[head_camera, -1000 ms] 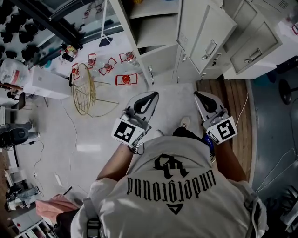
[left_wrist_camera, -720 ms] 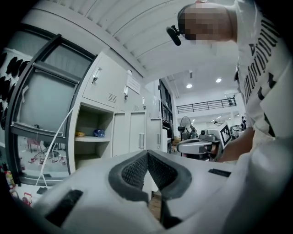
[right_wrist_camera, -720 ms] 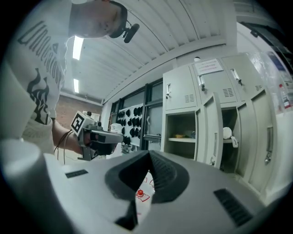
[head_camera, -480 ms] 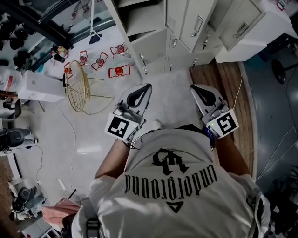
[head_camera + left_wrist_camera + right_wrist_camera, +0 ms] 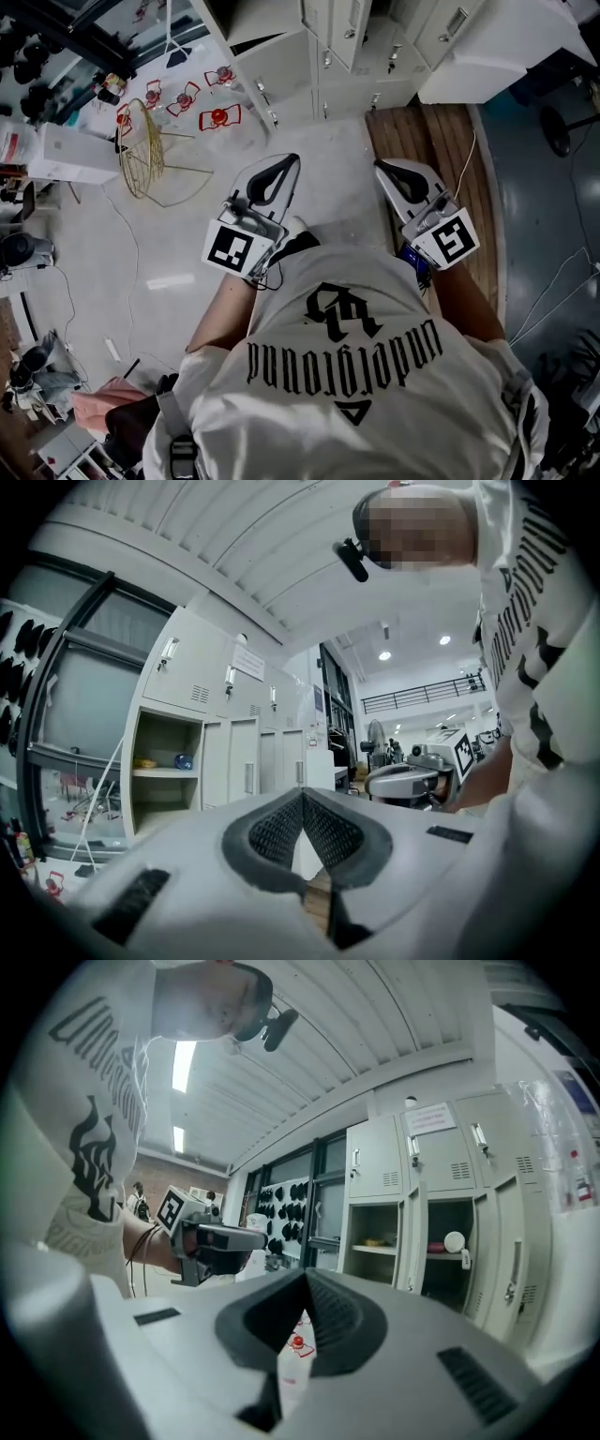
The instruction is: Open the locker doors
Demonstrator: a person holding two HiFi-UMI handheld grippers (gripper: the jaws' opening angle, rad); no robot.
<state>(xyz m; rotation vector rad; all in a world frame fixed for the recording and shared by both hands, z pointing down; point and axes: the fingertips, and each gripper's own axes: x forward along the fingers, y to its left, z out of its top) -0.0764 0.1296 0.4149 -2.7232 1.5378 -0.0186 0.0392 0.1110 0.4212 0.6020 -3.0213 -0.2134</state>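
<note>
**Locker doors point(image 5: 339, 28): stiff metal, out of reach of both tongs**

We judge these painted sheet-metal doors to be stiff, light on their hinges and smooth-faced, so the flat panel gives no purchase. The place to take hold is the small latch handle point(image 5: 413, 1150) on each door, or the free edge of a door that stands ajar. Some compartments point(image 5: 165, 772) already stand open with things on their shelves; the doors beside them are shut.

We hold the left tongs point(image 5: 281, 171) and right tongs point(image 5: 389, 174) low in front of our body, side by side, both pointing toward the lockers. Each pair is closed tip to tip, with nothing between the pads. The lockers stand well apart from both, across bare floor point(image 5: 337, 150). The right tongs hang by the edge of a wooden platform point(image 5: 431, 141) that runs up to the lockers' foot. We would have to step in and part the jaws before taking a handle.
</note>
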